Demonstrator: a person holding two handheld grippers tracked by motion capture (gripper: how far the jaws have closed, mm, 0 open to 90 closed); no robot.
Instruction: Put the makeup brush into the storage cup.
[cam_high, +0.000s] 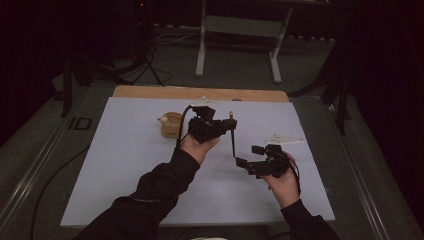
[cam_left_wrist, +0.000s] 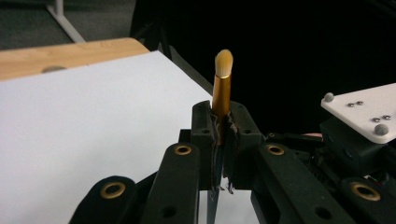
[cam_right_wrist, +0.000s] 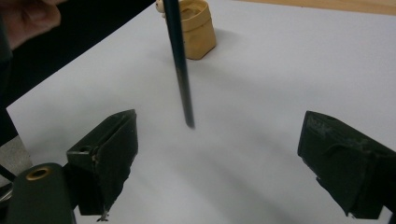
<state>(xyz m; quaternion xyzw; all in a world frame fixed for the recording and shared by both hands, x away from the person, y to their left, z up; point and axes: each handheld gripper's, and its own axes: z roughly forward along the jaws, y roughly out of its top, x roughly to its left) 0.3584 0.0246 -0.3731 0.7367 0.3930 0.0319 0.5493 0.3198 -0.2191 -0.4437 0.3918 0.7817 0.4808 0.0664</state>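
From above, the left hand-held gripper was clamped on a thin dark brush, which stood nearly upright with its pale tip above the jaws and its handle hanging below them. The right hand-held gripper lay lower and to the right, its jaws spread wide, the brush handle's lower end close to its nearer jaw. Just left of the left hand-held gripper sat a small tan cup on the white table. Both forearms wore dark sleeves.
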